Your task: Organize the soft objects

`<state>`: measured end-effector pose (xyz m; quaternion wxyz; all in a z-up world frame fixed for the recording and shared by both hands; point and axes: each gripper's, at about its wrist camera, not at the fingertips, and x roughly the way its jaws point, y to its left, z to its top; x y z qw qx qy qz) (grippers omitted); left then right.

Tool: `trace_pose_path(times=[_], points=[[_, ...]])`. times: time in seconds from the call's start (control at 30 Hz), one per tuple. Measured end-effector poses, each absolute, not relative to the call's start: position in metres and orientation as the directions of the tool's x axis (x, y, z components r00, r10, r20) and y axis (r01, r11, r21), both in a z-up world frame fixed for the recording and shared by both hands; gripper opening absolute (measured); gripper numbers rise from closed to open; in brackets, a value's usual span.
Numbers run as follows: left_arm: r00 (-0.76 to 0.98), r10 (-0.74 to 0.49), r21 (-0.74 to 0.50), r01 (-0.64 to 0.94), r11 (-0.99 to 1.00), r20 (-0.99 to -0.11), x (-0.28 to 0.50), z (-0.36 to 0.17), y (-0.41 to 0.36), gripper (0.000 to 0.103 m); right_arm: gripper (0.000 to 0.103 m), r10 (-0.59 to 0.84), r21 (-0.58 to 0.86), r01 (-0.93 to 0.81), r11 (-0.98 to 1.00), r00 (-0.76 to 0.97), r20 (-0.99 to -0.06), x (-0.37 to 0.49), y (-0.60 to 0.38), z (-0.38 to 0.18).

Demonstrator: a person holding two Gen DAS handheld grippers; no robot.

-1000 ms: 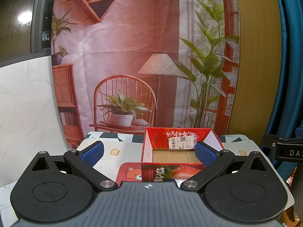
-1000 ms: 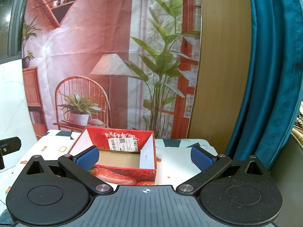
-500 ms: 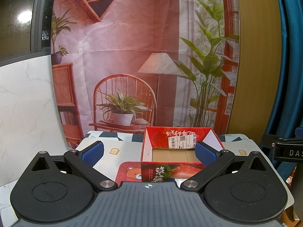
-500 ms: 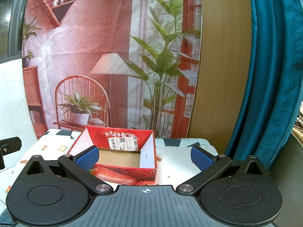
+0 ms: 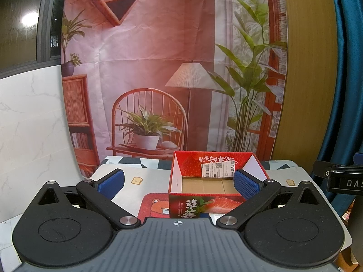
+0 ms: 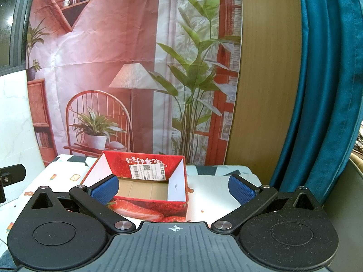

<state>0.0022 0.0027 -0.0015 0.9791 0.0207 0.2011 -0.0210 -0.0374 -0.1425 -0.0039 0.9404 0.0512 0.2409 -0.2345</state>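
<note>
A red strawberry-print cardboard box [image 5: 188, 165] stands open on the table; its brown floor shows nothing inside. It also shows in the right wrist view [image 6: 145, 163]. My left gripper [image 5: 178, 182] is open and empty, held in front of the box, with its right pad over the box's right corner. My right gripper [image 6: 173, 188] is open and empty, just in front of the box and a little to its right. No soft object is in view.
The table has a white printed cloth [image 5: 147, 176] and a red bear mat [image 5: 154, 206] under the box's front. A printed backdrop [image 5: 158, 68] hangs behind, a teal curtain [image 6: 317, 90] at right, a white marble wall [image 5: 29, 124] at left.
</note>
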Motion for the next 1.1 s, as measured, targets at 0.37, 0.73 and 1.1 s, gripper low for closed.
trace_pose_path(times=[0.37,0.73,1.1], points=[[0.91,-0.001,0.073,0.034,0.997,-0.414,0.026,-0.02,0.003,0.103,0.103,-0.365,0.05,0.43,0.901,0.816,-0.449,-0.032,-0.152,-0.023],[0.862,0.039,0.146,0.04,0.989,-0.506,0.093,-0.086,0.005,0.103,0.103,-0.276,0.144,0.384,0.912,0.835,-0.476,0.008,-0.186,-0.115],[0.789,0.01,0.125,0.084,0.989,-0.614,0.131,-0.152,0.009,0.103,0.103,-0.253,0.101,0.379,0.92,0.771,-0.584,0.028,-0.192,-0.185]])
